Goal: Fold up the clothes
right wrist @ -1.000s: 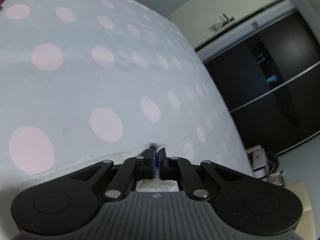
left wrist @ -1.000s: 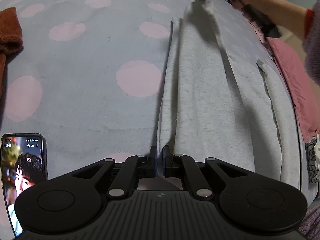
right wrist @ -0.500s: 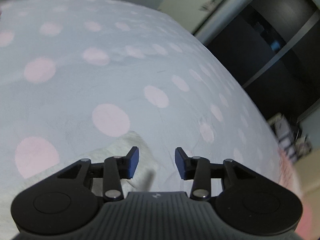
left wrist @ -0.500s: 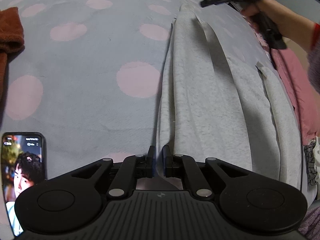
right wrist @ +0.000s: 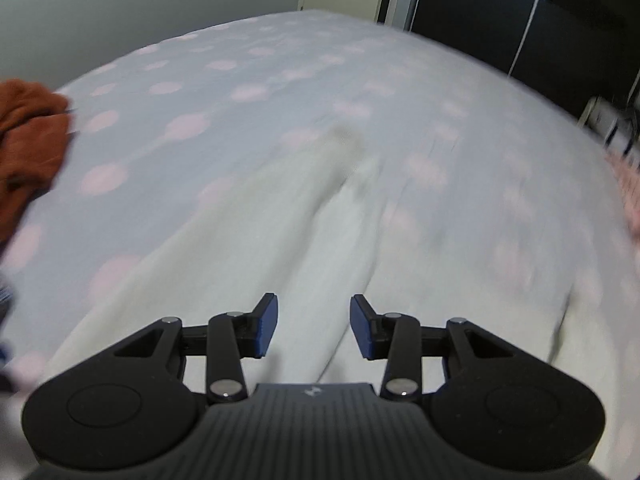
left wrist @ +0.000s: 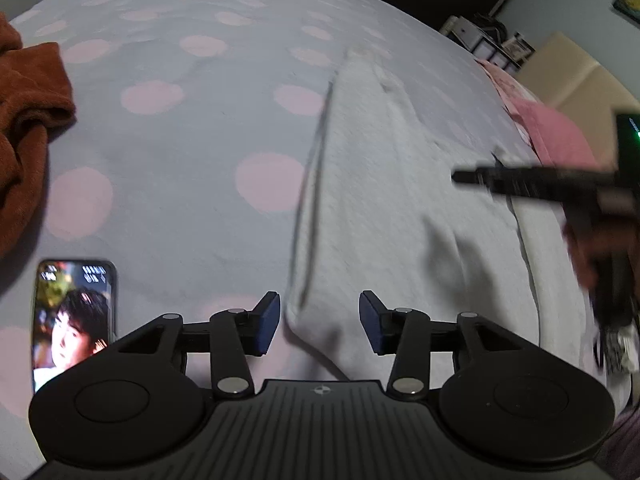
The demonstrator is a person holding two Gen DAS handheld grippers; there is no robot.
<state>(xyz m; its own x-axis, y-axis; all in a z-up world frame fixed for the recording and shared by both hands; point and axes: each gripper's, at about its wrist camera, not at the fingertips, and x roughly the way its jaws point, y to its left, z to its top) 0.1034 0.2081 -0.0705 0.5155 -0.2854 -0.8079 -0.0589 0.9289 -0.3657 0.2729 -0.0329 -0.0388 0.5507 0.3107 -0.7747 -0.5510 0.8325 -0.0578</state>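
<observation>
A light grey garment (left wrist: 384,200) lies folded lengthwise on a bed with a pale sheet dotted pink (left wrist: 180,152). My left gripper (left wrist: 318,322) hovers over the garment's near end, its jaws opening; the cloth's corner lies under the gap and the pads do not touch it. In the right wrist view my right gripper (right wrist: 312,326) stands open above the grey garment (right wrist: 280,240), with nothing between its fingers. Seen from the left wrist, the right gripper (left wrist: 532,180) is a blurred dark shape over the garment's right side, held by a hand.
A rust-brown garment (left wrist: 28,120) is bunched at the left edge of the bed, also in the right wrist view (right wrist: 28,136). A phone with a lit screen (left wrist: 74,320) lies near the left gripper. A pink cloth (left wrist: 548,132) lies at the bed's right edge. Dark wardrobe doors (right wrist: 500,12) stand behind.
Both grippers let go of the grey garment and opened. The right gripper swung from the garment's far end back toward its near right side. The left gripper lifted slightly.
</observation>
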